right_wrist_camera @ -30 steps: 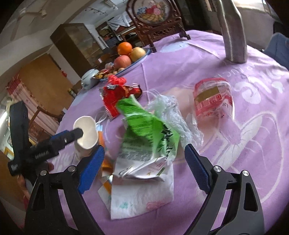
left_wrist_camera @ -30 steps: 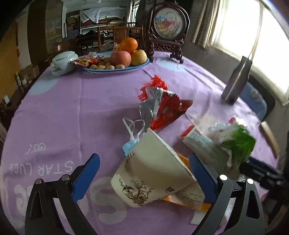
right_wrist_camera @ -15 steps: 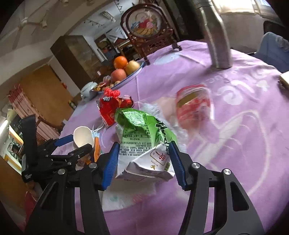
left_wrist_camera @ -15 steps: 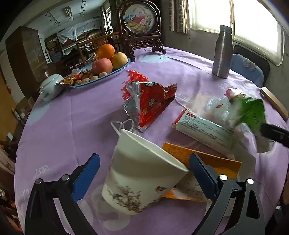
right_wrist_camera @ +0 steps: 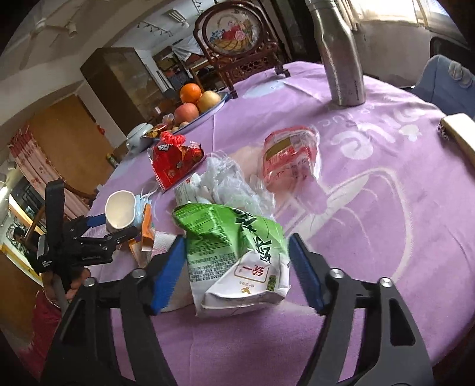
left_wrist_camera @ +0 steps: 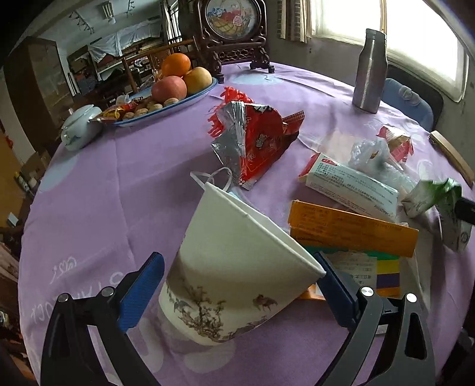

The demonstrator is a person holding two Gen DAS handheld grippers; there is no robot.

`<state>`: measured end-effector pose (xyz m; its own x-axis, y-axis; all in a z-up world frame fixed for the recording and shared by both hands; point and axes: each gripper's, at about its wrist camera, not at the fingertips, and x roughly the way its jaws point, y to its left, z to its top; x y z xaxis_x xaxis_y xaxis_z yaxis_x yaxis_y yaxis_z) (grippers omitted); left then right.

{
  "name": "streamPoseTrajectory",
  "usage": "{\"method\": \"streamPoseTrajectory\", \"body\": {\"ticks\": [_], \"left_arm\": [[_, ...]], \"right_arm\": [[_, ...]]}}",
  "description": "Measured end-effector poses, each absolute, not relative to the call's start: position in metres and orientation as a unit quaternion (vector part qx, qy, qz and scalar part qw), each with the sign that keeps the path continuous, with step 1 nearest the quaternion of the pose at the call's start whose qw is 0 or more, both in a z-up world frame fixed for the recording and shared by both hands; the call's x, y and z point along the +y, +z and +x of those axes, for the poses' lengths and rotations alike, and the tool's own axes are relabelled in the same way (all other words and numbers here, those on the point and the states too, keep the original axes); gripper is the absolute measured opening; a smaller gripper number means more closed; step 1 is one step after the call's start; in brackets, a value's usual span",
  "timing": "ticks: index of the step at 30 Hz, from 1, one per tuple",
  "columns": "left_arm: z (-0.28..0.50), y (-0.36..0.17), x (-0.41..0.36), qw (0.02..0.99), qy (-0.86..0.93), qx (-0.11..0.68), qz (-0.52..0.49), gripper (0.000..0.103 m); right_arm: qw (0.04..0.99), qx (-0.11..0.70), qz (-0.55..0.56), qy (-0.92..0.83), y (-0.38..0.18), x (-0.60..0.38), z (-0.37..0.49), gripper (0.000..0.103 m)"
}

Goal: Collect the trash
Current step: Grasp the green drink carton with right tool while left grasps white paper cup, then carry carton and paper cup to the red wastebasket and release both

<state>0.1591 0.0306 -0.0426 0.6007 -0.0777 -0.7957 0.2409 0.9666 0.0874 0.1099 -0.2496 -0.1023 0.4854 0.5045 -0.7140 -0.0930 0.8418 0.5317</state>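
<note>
A white paper cup (left_wrist_camera: 237, 267) with a tree print hangs tilted and squashed above the purple cloth, with my left gripper (left_wrist_camera: 237, 261) shut on it. From the right wrist view, the same cup (right_wrist_camera: 120, 209) sits in the left gripper (right_wrist_camera: 115, 228) at far left. A crumpled green carton (right_wrist_camera: 234, 252) lies on the cloth between the fingers of my right gripper (right_wrist_camera: 236, 239). Its jaws are opening, and a small gap shows at the right pad. A red snack bag (left_wrist_camera: 255, 142), a white box (left_wrist_camera: 350, 181), an orange box (left_wrist_camera: 350, 228) and a clear plastic bag (left_wrist_camera: 371, 154) lie between us.
A steel bottle (right_wrist_camera: 341, 59) stands at the far right, with a clear red-printed wrapper (right_wrist_camera: 289, 154) in front of it. A blue fruit plate (left_wrist_camera: 207, 89), a white lidded pot (left_wrist_camera: 78, 127) and a framed ornament (left_wrist_camera: 231, 20) sit at the back. A blue chair (left_wrist_camera: 406, 101) borders the table.
The right jaws closed on the green carton, then widened again, and the carton slid away from the pile. The left gripper rolled with the cup still in it.
</note>
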Motion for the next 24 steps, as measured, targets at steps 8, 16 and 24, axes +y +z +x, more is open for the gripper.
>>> {"method": "streamPoseTrajectory", "body": {"ticks": [8,16,24], "left_arm": [[0.154,-0.033,0.032,0.898,-0.093,0.421,0.09,0.097],[0.162,-0.04,0.037,0.888,-0.098,0.441,0.082,0.097],[0.166,-0.045,0.039,0.887,-0.095,0.445,0.083,0.08]], "right_arm": [[0.817,0.498,0.215,0.195,-0.118,-0.23,0.109,0.084],[0.843,0.465,0.189,0.193,-0.108,-0.226,0.097,0.077],[0.847,0.46,0.2,0.179,-0.104,-0.246,0.087,0.077]]}}
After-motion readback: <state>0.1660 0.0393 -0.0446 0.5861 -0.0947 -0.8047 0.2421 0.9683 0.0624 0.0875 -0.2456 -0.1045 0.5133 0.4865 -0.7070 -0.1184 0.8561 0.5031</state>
